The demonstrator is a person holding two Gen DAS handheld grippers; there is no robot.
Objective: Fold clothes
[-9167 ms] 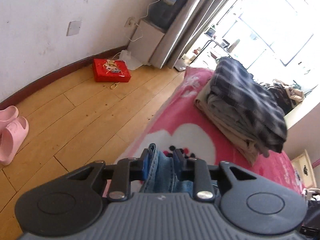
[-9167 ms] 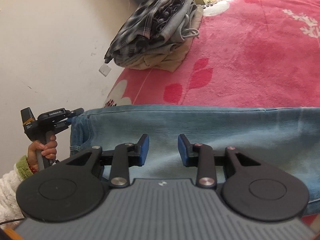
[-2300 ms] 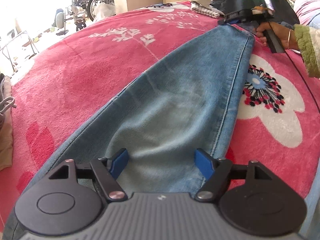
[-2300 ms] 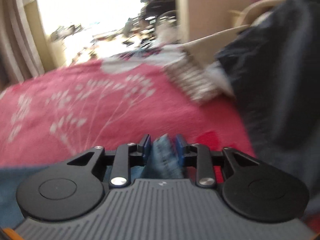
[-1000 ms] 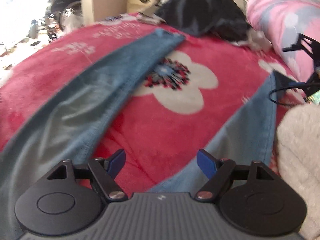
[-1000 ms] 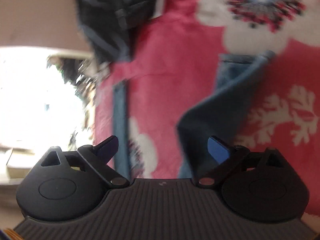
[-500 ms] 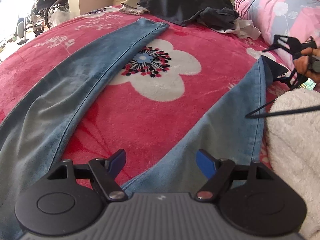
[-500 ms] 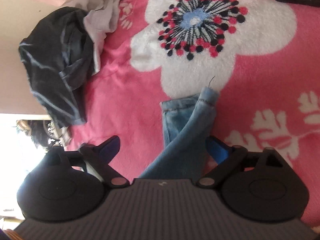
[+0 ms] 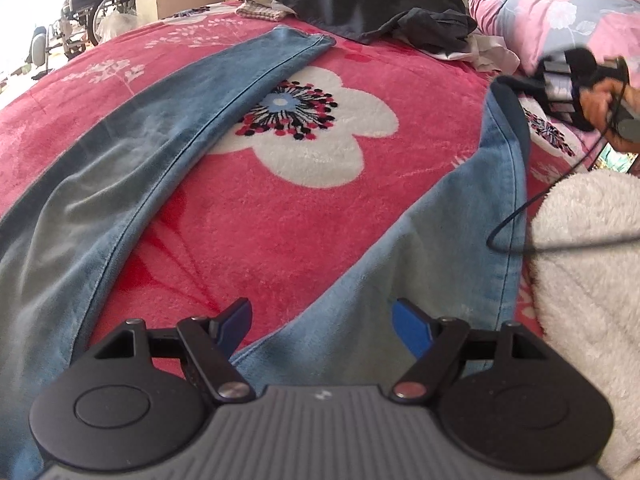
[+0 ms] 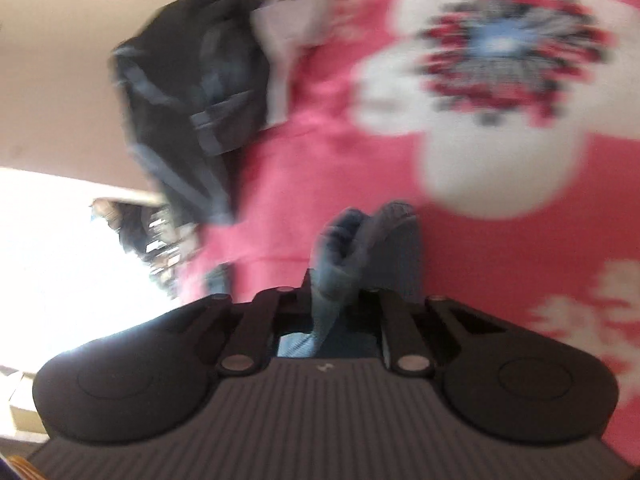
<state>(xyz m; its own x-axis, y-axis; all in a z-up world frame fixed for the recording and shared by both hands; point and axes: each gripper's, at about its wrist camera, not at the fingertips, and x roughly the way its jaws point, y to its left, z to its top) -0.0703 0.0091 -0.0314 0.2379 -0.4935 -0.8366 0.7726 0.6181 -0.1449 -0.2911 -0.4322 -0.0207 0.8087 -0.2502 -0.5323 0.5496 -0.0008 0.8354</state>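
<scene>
Bedroom clutter rings my pink floral blanket [image 9: 280, 220]. Jeans [image 9: 100, 184] lie splayed there, legs running toward the dark clothes pile [image 9: 372, 0]. My left tool [image 9: 322, 326] gapes; my right tool [image 10: 334, 292] pinches one hem.

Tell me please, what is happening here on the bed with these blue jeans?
A person is folding a pair of jeans spread on a pink flowered blanket, with a gripper in each hand. The right gripper has its fingers shut on the hem of one leg. The left gripper is open and hovers near the crotch, holding nothing. The other leg lies flat, and dark clothes are piled beyond it.
</scene>
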